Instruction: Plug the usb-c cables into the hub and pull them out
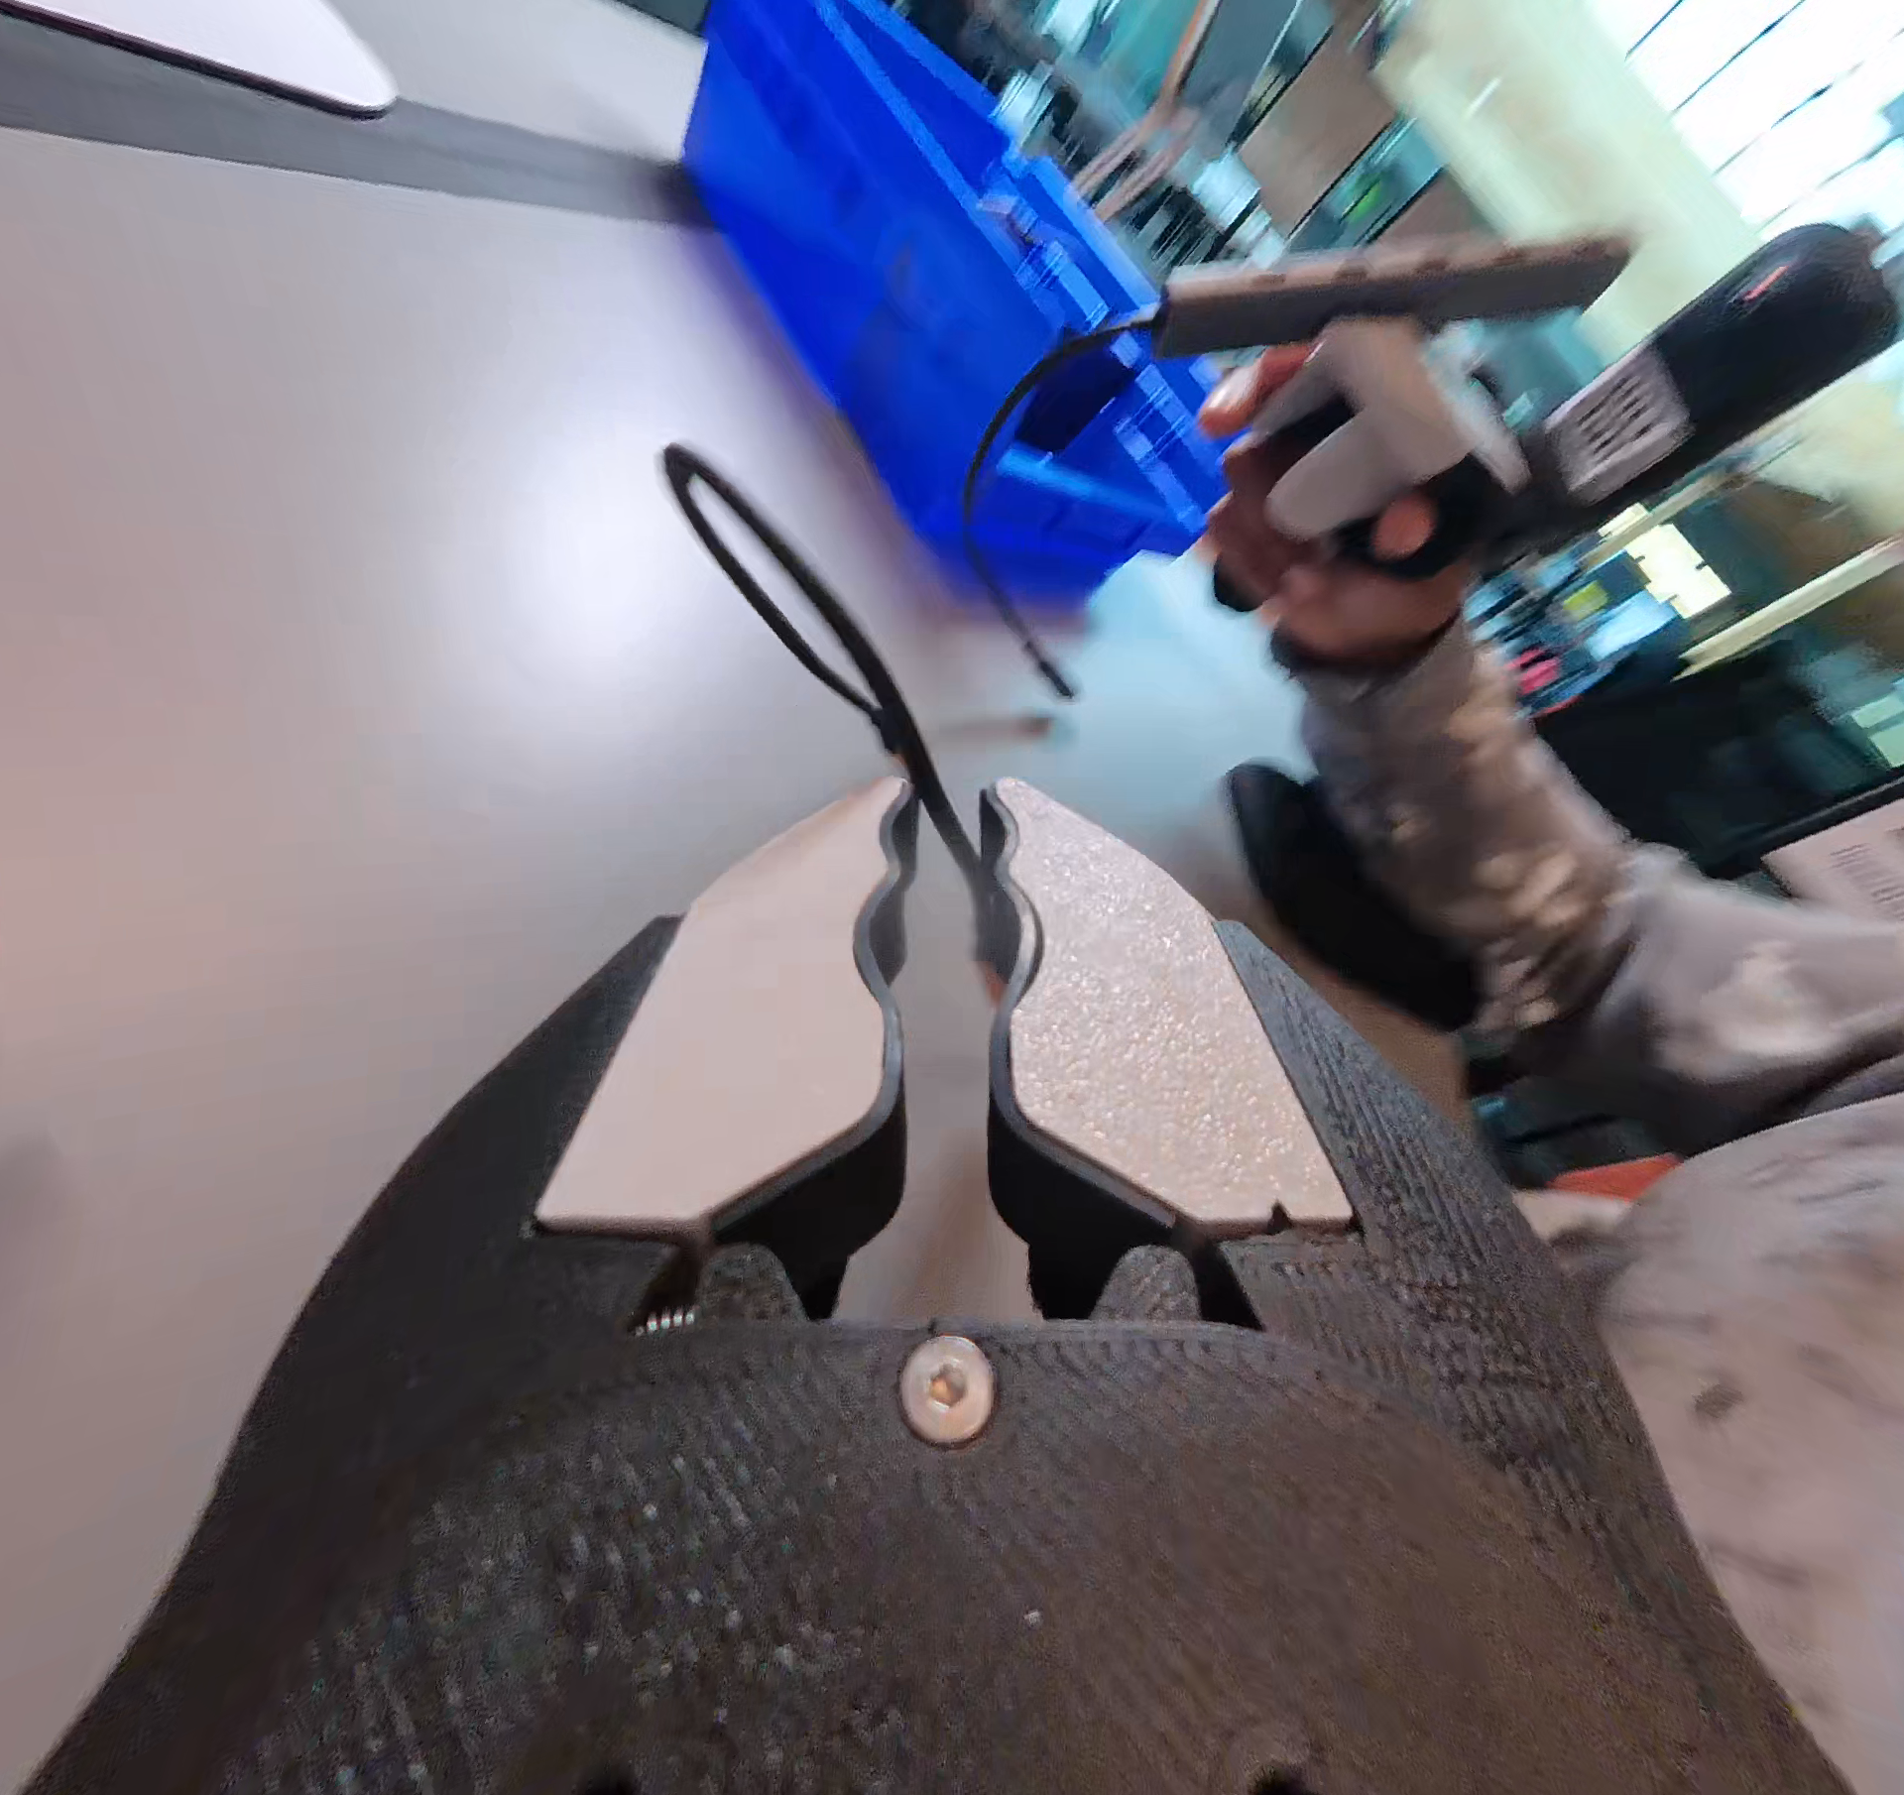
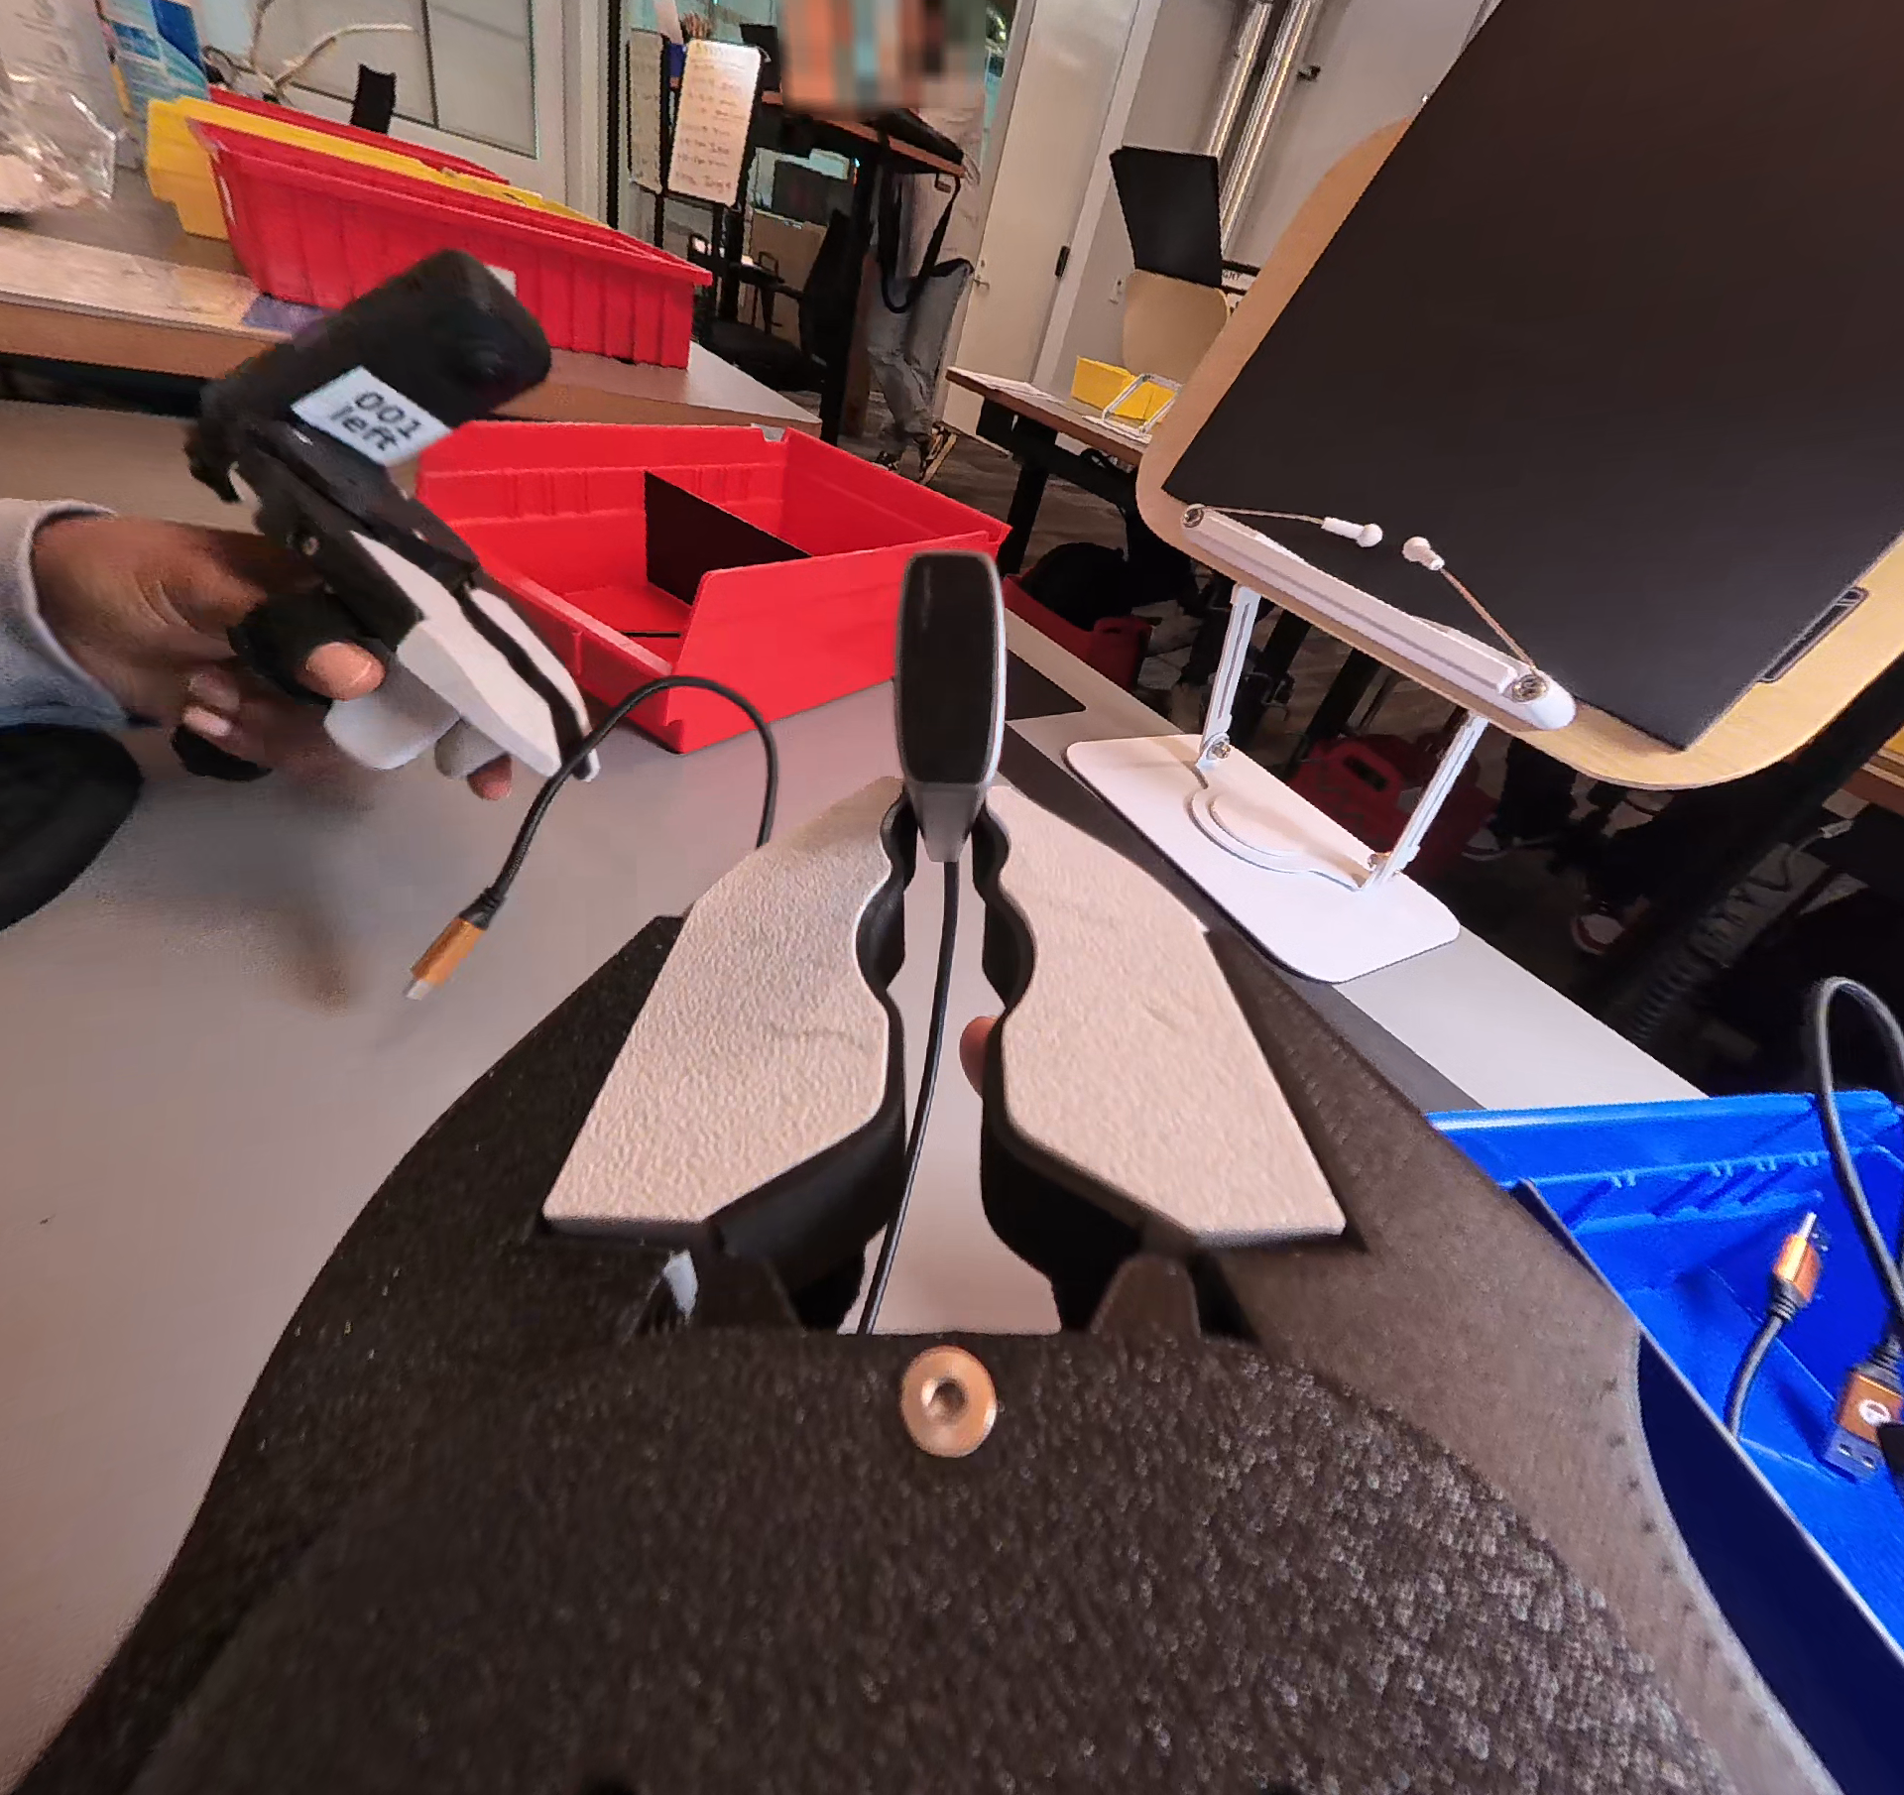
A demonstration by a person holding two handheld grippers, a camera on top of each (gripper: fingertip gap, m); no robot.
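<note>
Left wrist view
Left gripper (image 1: 948,880): its fingers are drawn nearly together, pinching a thin black usb-c cable (image 1: 783,602) that runs up between them; a sliver of gap shows beside the cord.
Cable path: from the fingers it rises, loops above the grey tabletop (image 1: 309,561) and comes back down; the plug end cannot be made out here.
Right gripper (image 1: 1370,437): held in the air to the right in a hand (image 1: 1329,561), carrying the hub (image 1: 1391,293), a flat dark bar, with the hub's own lead (image 1: 989,509) hanging loose below.
Blue bin (image 1: 907,262): stands toward the far edge of the tabletop, behind the hub.
Sharpness: much is motion-blurred, so ports cannot be seen.

Right wrist view
Right gripper (image 2: 946,818): fingers closed on the narrow lower end of the hub (image 2: 950,674), which stands upright out of them; its lead (image 2: 927,1045) drops back between the fingers.
Left gripper (image 2: 515,705): off to the left, apart from the hub, gripping the cable (image 2: 659,705); the orange-gold plug (image 2: 448,952) dangles low over the tabletop (image 2: 206,1076), free.
Red bin (image 2: 721,550): behind, toward the far edge.
Blue bin (image 2: 1700,1230): at the right edge, holding more cables (image 2: 1793,1272).

Step in hand: plugging in; nothing appears mated yet.
Next move calls for: probably a grip nearer the plug, since it hangs slack on the cord, then lining it up with a hub port while the right holds steady.
</note>
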